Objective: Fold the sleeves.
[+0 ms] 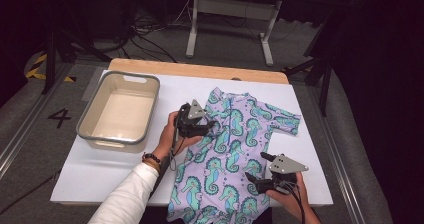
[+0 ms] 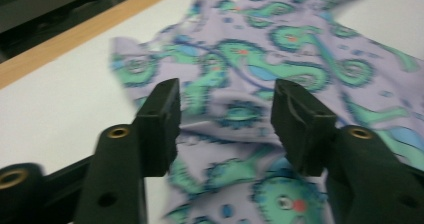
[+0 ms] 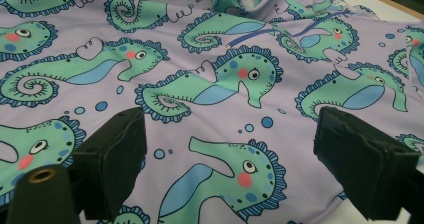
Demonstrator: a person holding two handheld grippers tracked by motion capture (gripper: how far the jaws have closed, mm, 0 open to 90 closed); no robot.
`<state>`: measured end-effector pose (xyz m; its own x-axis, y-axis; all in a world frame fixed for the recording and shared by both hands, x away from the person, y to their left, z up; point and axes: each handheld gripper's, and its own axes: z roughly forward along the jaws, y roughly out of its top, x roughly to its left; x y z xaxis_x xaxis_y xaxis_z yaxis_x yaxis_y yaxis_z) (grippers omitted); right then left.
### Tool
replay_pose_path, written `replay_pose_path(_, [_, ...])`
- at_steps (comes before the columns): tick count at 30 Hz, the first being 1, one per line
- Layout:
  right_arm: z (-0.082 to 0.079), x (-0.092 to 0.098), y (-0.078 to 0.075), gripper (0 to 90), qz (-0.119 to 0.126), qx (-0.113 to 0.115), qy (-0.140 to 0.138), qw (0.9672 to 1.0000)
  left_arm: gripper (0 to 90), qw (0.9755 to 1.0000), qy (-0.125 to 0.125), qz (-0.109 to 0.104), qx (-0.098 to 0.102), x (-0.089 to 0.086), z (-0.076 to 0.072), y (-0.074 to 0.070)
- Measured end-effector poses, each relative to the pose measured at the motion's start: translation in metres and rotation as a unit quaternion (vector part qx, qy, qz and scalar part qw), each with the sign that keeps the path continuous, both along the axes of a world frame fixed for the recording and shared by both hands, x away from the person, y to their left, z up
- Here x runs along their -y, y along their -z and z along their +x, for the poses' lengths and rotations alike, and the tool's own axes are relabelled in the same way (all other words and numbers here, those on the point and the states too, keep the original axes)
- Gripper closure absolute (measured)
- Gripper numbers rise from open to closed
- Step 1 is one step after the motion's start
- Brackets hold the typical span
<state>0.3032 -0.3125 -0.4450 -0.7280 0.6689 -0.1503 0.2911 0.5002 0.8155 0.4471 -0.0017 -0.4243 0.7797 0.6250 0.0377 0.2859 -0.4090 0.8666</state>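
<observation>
Hovering my left tongs (image 1: 212, 125), released, over the left sleeve of the suit (image 1: 227, 154), which is lying lengthwise near to far on the bench (image 1: 95, 174); my right tongs (image 1: 256, 167), also released, are waiting at its near right.

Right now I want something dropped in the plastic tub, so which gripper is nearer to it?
Left. The left gripper sits just right of the tub, over the seahorse garment; the right gripper is farther off, at the garment's near right side.

Smooth printed cloth garment (image 1: 235, 144)
</observation>
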Motion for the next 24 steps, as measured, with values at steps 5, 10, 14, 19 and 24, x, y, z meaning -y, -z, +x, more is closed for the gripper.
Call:
replay_pose_path(5, [0.0,-0.001,0.0,14.4,-0.002,-0.001,-0.001,1.0,31.6,0.9992,-0.025,-0.001,-0.032,-0.007,0.015,0.008])
replay_pose_path(10, [0.001,-0.001,0.001,14.4,-0.003,-0.002,0.0,1.0,30.4,0.9973,-0.017,-0.008,-0.071,0.001,0.027,0.021])
replay_pose_path(14, [0.001,-0.002,0.002,14.4,-0.006,-0.003,-0.001,1.0,31.1,0.997,-0.017,0.007,-0.075,0.013,0.037,0.023])
replay_pose_path(19, [0.001,-0.001,0.002,14.5,-0.007,-0.003,-0.001,1.0,47.2,0.9951,-0.021,0.029,-0.092,0.024,0.049,0.026])
replay_pose_path(24, [0.0,-0.001,0.001,14.6,-0.009,0.0,-0.002,1.0,78.4,0.9943,0.001,0.05,-0.094,0.03,0.05,0.031])
